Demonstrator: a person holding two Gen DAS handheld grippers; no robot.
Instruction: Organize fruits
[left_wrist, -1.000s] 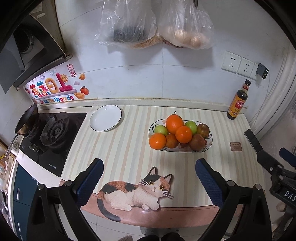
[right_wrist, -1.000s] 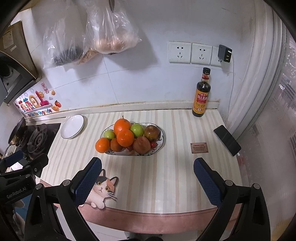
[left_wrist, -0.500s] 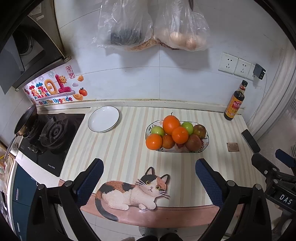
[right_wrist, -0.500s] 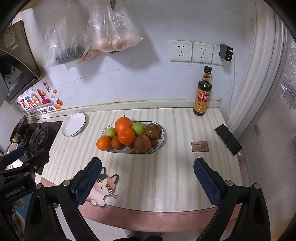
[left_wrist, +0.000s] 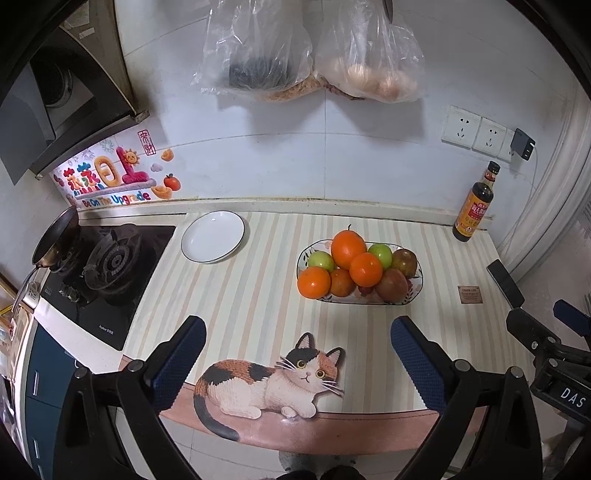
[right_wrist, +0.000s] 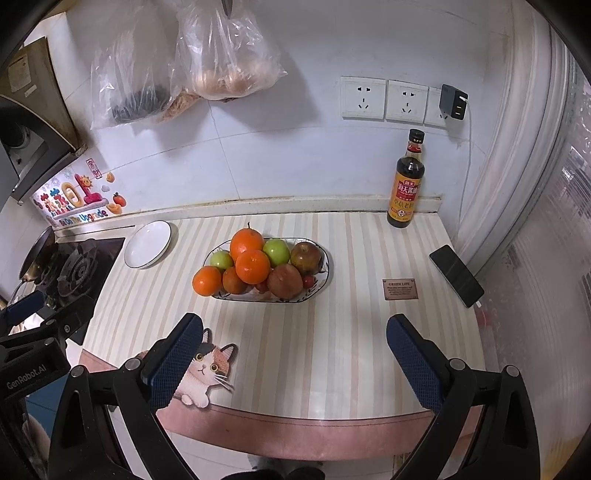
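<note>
A patterned oval fruit bowl (left_wrist: 416, 291) stands mid-counter, also in the right wrist view (right_wrist: 325, 275). It holds several fruits: oranges (left_wrist: 348, 248) (right_wrist: 252, 266), green apples (left_wrist: 320, 260) (right_wrist: 276, 250) and reddish-brown fruits (left_wrist: 391, 285) (right_wrist: 285, 280). An empty white plate (left_wrist: 213, 236) (right_wrist: 147, 243) lies to its left by the stove. My left gripper (left_wrist: 297, 343) is open and empty above the counter's front edge. My right gripper (right_wrist: 293, 343) is open and empty, also near the front edge, well short of the bowl.
A soy sauce bottle (right_wrist: 405, 184) stands at the back right. A phone (right_wrist: 456, 275) and a small card (right_wrist: 400, 288) lie at the right. A gas stove (left_wrist: 110, 266) with a pan (left_wrist: 55, 240) is at the left. Plastic bags (left_wrist: 314, 55) hang on the wall.
Both grippers have drawn back from the counter a little, so the bowl looks smaller and farther. Nothing on the counter has moved.
</note>
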